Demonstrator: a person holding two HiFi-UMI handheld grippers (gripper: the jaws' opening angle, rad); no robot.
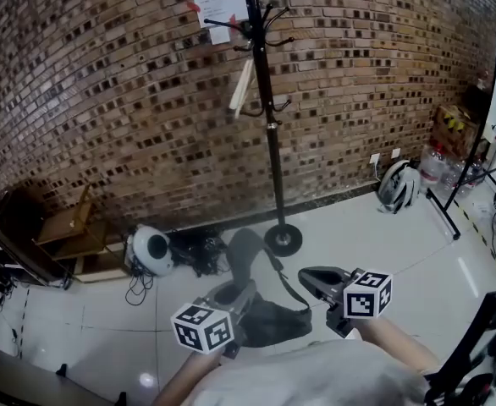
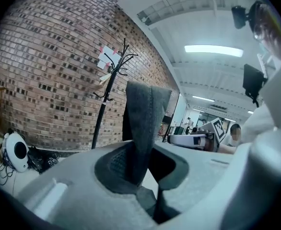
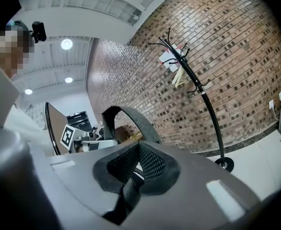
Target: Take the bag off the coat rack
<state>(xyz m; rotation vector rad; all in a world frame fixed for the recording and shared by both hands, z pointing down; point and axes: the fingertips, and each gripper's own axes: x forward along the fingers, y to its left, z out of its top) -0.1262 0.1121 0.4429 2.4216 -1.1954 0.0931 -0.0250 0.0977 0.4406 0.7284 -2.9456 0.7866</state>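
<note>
Your left gripper (image 2: 139, 169) pinches the wide grey felt strap (image 2: 145, 114) of the dark fabric bag (image 1: 272, 321), lower centre of the head view. Your right gripper (image 3: 135, 176) looks clamped on it too. If either slips, the bag drops.

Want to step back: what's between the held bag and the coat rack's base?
Bare floor tiles; the head view shows nothing between bag and base.

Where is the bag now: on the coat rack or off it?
Off. The bag hangs by its strap, clamped in the left gripper and right gripper, clear of the coat rack, whose hooks carry no bag.
</note>
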